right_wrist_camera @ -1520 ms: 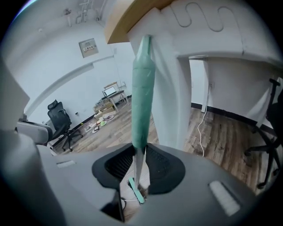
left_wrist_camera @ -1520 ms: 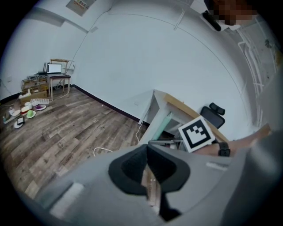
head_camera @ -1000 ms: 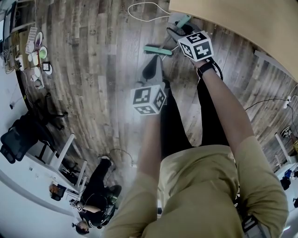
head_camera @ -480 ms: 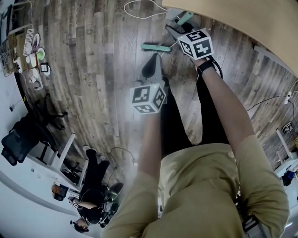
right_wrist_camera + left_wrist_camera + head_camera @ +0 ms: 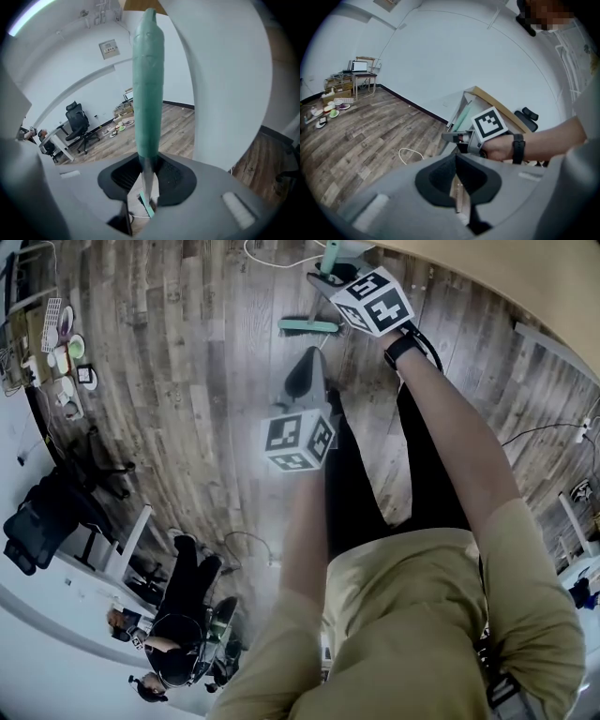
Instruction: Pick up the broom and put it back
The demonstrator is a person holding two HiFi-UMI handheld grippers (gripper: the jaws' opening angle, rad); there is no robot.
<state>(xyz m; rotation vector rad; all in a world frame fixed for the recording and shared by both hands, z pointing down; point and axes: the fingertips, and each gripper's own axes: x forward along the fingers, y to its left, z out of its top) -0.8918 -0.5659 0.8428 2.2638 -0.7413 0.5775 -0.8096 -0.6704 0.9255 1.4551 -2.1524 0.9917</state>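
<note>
As our right gripper [image 5: 145, 176] closes on the green-handled, metal-shafted broom [image 5: 148, 84], our left gripper [image 5: 455, 157] hangs pressed together, empty; lifting and returning remain.

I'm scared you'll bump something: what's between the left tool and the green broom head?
Only bare wooden floor lies between the left tool and the broom head; the head view shows it.

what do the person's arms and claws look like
The left claw and right claw are grey with black pads, each carrying a white cube of black square markers. The right claw's jaws are closing on the green broom handle. Khaki short sleeves; a black wristband.
</note>
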